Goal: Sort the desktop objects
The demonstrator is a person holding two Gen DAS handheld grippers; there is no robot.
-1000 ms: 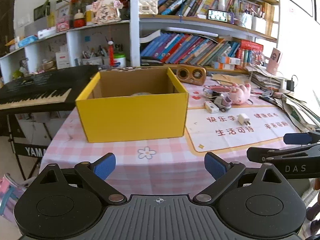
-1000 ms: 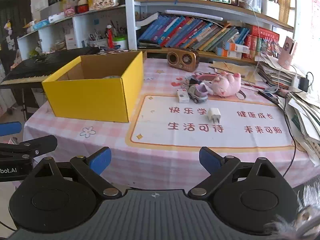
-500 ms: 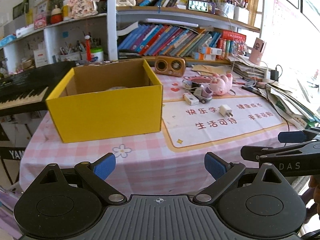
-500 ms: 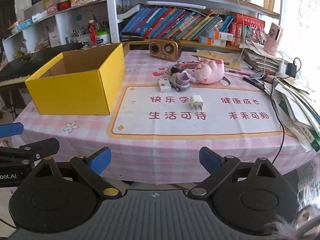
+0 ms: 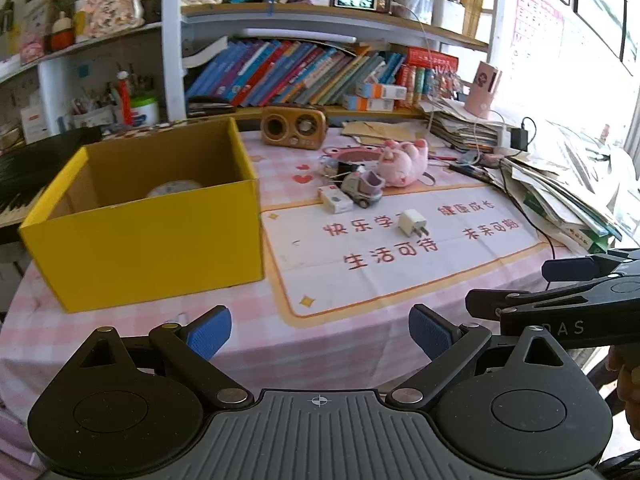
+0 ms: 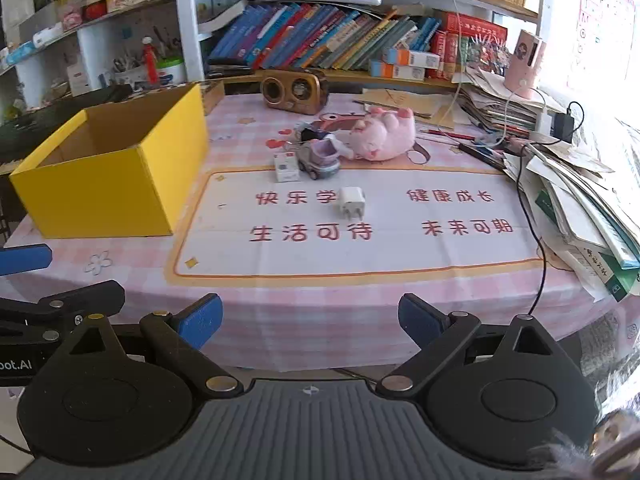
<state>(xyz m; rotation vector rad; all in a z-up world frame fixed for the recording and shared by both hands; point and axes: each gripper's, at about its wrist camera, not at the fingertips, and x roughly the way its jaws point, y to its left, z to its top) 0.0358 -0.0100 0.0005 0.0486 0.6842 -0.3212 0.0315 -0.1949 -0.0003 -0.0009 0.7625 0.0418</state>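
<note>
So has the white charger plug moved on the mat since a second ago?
No. The white charger plug sits by the same red characters on the mat.

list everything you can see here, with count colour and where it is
box: 1, yellow, open, left on table
disc: 1, pale, inside box
mat: 1, white with red characters, centre of table
charger: 1, white, on mat
small box: 1, white, at mat's far edge
toy car: 1, grey and purple, right of small box
plush pig: 1, pink, behind toy car
speaker: 1, brown, back of table
paper pile: 1, mixed, right edge
books: many, mostly blue, shelf behind
keyboard: 1, black, far left
left gripper: fingers blue-padded, open
right gripper: fingers blue-padded, open
</note>
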